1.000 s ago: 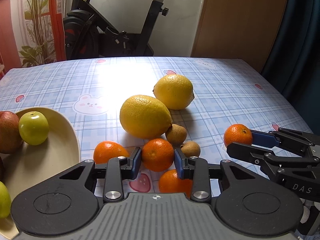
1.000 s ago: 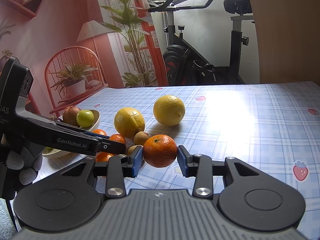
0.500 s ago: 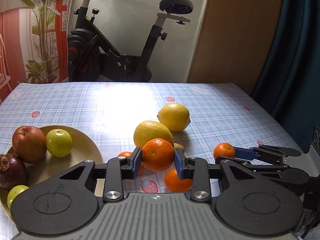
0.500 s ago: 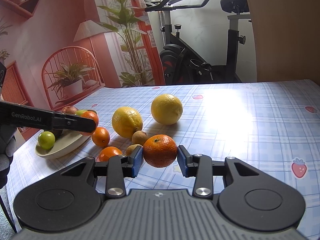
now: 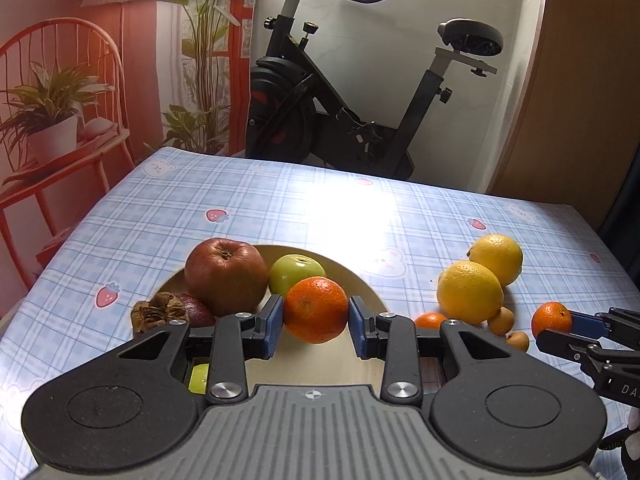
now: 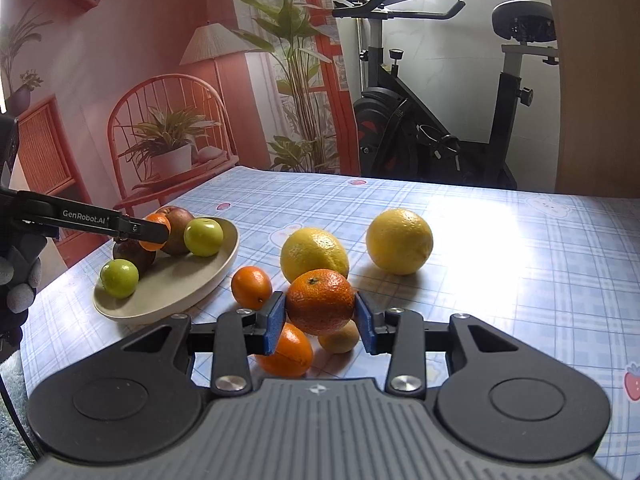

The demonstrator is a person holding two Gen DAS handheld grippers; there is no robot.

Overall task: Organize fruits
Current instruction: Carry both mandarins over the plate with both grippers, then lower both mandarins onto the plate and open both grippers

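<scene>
My left gripper [image 5: 316,322] is shut on an orange mandarin [image 5: 316,309] and holds it above the beige plate [image 5: 352,276], near a red apple [image 5: 226,276] and a green apple [image 5: 296,272]. The right wrist view shows that mandarin [image 6: 157,231] over the plate [image 6: 200,280]. My right gripper [image 6: 321,317] is shut on another mandarin [image 6: 320,300], lifted above the loose fruit; it also shows in the left wrist view [image 5: 551,319]. Two lemons [image 6: 314,254] [image 6: 399,241], two more mandarins [image 6: 251,287] [image 6: 290,350] and a small brown fruit [image 6: 340,340] lie on the cloth.
The plate also holds a dark dried fruit [image 5: 168,312] and a small green fruit [image 6: 119,278]. The table has a blue checked cloth [image 5: 280,208]. An exercise bike [image 5: 340,120] stands behind the far edge, a red chair with a potted plant [image 5: 52,132] at the left.
My left gripper has lifted its mandarin from the pile and carried it left over the plate. My right gripper has raised its mandarin slightly off the table.
</scene>
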